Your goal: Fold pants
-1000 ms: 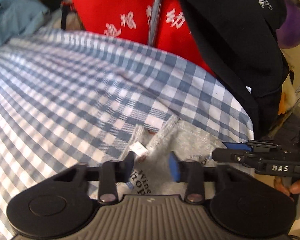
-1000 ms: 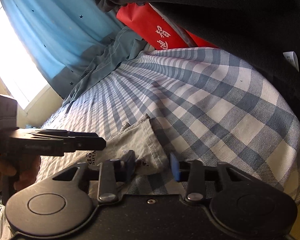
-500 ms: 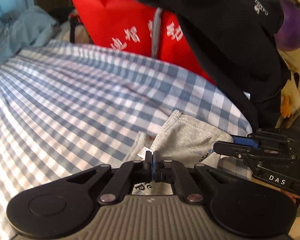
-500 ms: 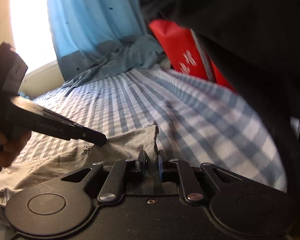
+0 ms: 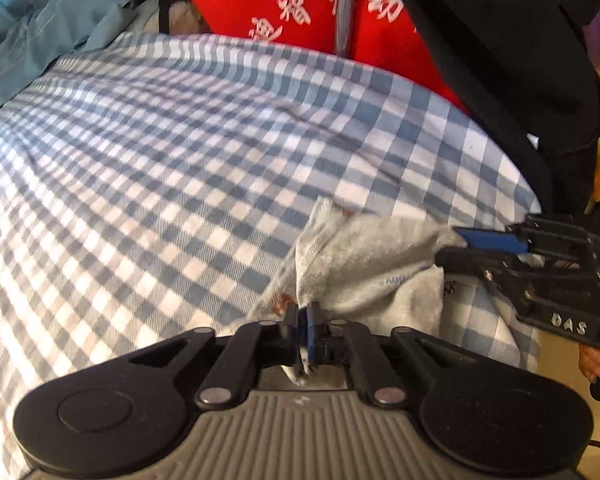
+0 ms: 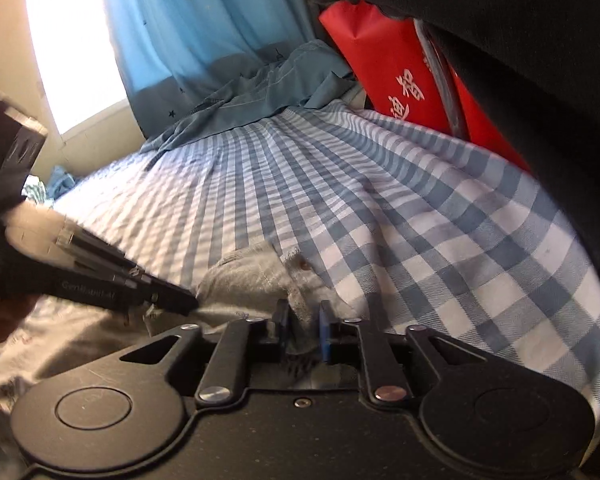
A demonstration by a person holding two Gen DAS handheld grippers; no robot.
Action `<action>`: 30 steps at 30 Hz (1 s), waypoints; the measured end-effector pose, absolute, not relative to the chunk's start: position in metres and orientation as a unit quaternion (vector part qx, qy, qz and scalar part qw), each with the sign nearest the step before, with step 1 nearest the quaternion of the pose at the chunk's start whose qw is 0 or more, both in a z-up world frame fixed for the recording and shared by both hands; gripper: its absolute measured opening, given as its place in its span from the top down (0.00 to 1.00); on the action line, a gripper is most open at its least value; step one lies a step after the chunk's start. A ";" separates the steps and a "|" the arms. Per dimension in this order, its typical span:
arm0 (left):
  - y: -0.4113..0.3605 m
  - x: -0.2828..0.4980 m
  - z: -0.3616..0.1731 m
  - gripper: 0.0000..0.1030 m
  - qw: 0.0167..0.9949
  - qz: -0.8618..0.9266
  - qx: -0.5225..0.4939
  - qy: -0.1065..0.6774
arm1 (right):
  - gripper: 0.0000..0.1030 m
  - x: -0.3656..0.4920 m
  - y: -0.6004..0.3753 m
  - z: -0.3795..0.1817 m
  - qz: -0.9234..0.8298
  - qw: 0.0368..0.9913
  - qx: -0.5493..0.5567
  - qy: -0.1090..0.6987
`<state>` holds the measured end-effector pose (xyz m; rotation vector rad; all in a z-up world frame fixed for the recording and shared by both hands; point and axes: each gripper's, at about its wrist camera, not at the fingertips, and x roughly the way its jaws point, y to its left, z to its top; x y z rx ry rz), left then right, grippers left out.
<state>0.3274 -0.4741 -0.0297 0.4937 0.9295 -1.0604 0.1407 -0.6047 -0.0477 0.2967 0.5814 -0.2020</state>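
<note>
**Both grippers pinched on one edge of the grey pants, ready to carry the fold**

Left wrist view: my left gripper [image 5: 306,322] has its jaws brought together on a bunched corner of the grey pants [image 5: 364,256], and a tongue of cloth shows through behind the blue pads. I hold it there because that hem corner is one end of the edge I mean to fold over. The cloth rises off the blue-and-white checked bedsheet [image 5: 180,152] between my two tools. At the right of this view my right gripper [image 5: 456,244] comes in sideways, biting the other end of the same edge, its blue pad just showing against the fabric. Behind the sheet stand a red bag with white characters [image 5: 284,8] and a hanging black garment [image 5: 500,52]; I judge that both are close enough to catch a wide swing.

Right wrist view: my right gripper [image 6: 303,330] is narrow, with grey pants [image 6: 252,276] cloth filling the small gap between the pads, so it holds the fabric, not air. The left gripper [image 6: 188,304] slants in from the left onto the same raised ridge. The rest of the pants trails low to the left, partly hidden by my tool. A blue curtain [image 6: 204,28] and a teal cloth [image 6: 260,96] lie at the far end of the bedsheet [image 6: 420,216], leaving open sheet to lay the fold on.
</note>
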 end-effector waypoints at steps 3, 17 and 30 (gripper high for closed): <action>-0.476 0.337 -0.026 0.57 0.731 -0.499 0.210 0.415 | 0.71 0.131 -0.604 -0.046 -0.111 0.943 0.140 0.280; -0.518 0.387 -0.052 0.59 0.682 -0.519 0.129 0.499 | 0.57 0.138 -0.627 -0.063 -0.102 0.923 0.242 0.281; -0.524 0.365 -0.013 0.96 0.712 -0.571 0.103 0.396 | 0.92 0.129 -0.614 -0.036 -0.128 0.954 0.161 0.218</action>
